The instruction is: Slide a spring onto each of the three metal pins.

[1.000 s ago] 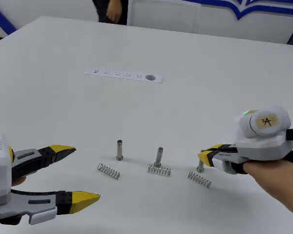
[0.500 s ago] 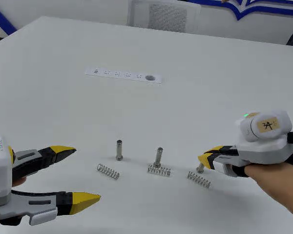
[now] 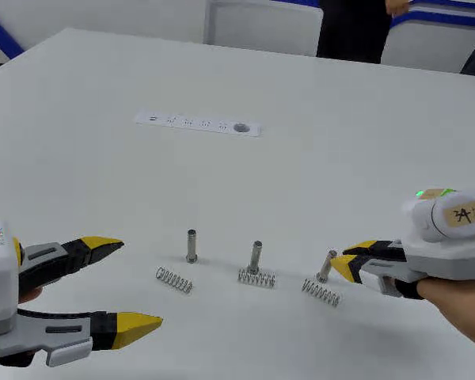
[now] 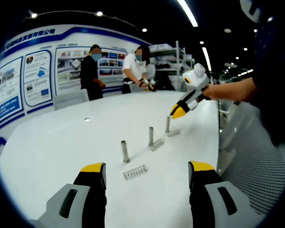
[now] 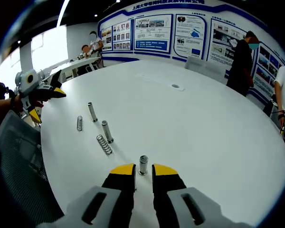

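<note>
Three metal pins stand in a row on the white table: left pin (image 3: 191,245), middle pin (image 3: 255,256), right pin (image 3: 327,265). A loose spring lies in front of each: left spring (image 3: 175,279), middle spring (image 3: 257,278), right spring (image 3: 321,292). My right gripper (image 3: 347,260) hovers just right of the right pin. In the right gripper view the right pin (image 5: 143,165) stands just past the tips of my right gripper (image 5: 143,172), whose jaws are a narrow gap apart. My left gripper (image 3: 127,283) is wide open at the lower left, holding nothing and well short of the left spring (image 4: 135,171).
A white power strip (image 3: 198,123) lies flat farther back on the table (image 3: 340,158). A person (image 3: 352,28) stands beyond the far edge beside a white chair (image 3: 261,24). Other people stand in the background of both gripper views.
My right gripper has drawn back to the right, uncovering the right pin that its tips partly hid. The left gripper has not moved. A person has walked in behind the table.
</note>
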### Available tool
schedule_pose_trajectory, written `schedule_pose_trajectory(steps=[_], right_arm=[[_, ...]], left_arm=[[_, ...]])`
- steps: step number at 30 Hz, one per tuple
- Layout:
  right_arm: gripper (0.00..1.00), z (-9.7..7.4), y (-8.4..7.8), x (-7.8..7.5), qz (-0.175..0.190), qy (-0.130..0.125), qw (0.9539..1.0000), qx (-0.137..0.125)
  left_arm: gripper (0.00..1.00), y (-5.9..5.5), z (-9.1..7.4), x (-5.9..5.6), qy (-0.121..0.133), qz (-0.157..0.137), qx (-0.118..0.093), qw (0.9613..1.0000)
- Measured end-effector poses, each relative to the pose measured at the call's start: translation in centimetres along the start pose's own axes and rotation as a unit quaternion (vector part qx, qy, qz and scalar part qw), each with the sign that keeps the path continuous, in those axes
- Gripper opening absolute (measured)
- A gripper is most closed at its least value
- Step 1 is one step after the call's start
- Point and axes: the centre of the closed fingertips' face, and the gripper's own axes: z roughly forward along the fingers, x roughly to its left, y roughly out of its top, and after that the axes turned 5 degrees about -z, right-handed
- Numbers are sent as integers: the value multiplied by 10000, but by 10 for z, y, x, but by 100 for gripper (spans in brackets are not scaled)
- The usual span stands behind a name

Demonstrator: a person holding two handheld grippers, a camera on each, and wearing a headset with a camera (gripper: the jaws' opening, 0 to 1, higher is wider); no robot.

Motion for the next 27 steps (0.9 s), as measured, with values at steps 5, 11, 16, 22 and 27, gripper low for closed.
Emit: schedule_pose_trajectory(steps=[5,11,16,22,27], right_arm=[[15,-3,-10,5,-55,102,9999,65],[15,-1,-23,16,-187,335,9990,209],[16,6,-32,25,-361,532,9973,369],[16,14,-40,28,-531,714,9947,513],[16,18,-45,32,-723,875,9916,624]], left_arm=[[72,2,0,0,-25,26,1,10000],[71,2,0,0,-56,49,3,10000],[71,3,1,-2,-84,64,6,9999],[71,3,2,-3,-109,66,16,9999],[70,2,3,-3,-107,54,28,9999]])
